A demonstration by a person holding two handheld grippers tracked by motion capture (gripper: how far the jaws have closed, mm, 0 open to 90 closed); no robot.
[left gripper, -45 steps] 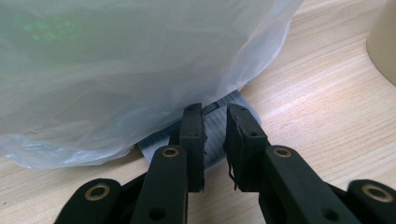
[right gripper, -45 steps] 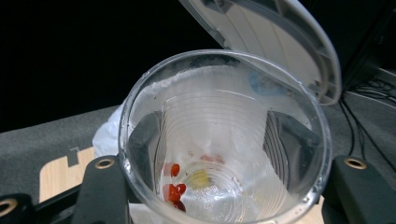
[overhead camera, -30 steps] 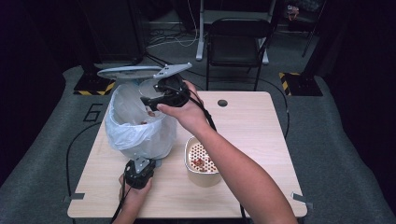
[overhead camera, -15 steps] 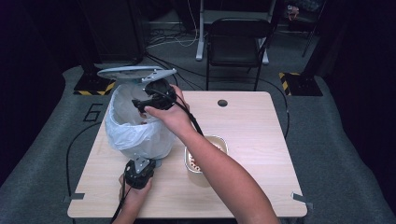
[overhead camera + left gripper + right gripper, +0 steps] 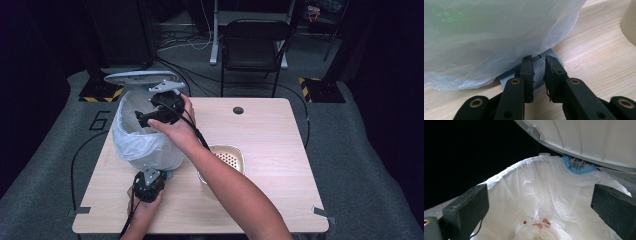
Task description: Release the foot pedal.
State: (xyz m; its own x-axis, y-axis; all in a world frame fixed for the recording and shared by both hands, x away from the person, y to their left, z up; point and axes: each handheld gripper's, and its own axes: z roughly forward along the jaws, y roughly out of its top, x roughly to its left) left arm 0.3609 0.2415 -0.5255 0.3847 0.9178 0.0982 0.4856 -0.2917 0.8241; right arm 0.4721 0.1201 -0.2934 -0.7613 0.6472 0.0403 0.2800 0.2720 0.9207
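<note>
bin [image 5: 142,145]: a small pedal bin lined with a white plastic bag [image 5: 544,192], stood at the left side of the bench [image 5: 280,145], lid [image 5: 140,77] tipped up and open.
left hand-held gripper [image 5: 148,181]: sat low at the front foot of the bin, jaws nearly closed on the grey ribbed pedal [image 5: 539,68] poking out from under the bag, pressing it flat to the bench.
right hand-held gripper [image 5: 145,117]: hung over the bin's open mouth, jaws had just been opening and stood wide apart with nothing between them.
inside the bag: a clear round tub [image 5: 536,232] lay at the bottom, with a few small reddish bits around it.
bowl [image 5: 225,162]: a cream one with a perforated insert, just right of the bin, partly behind the right forearm.
</note>
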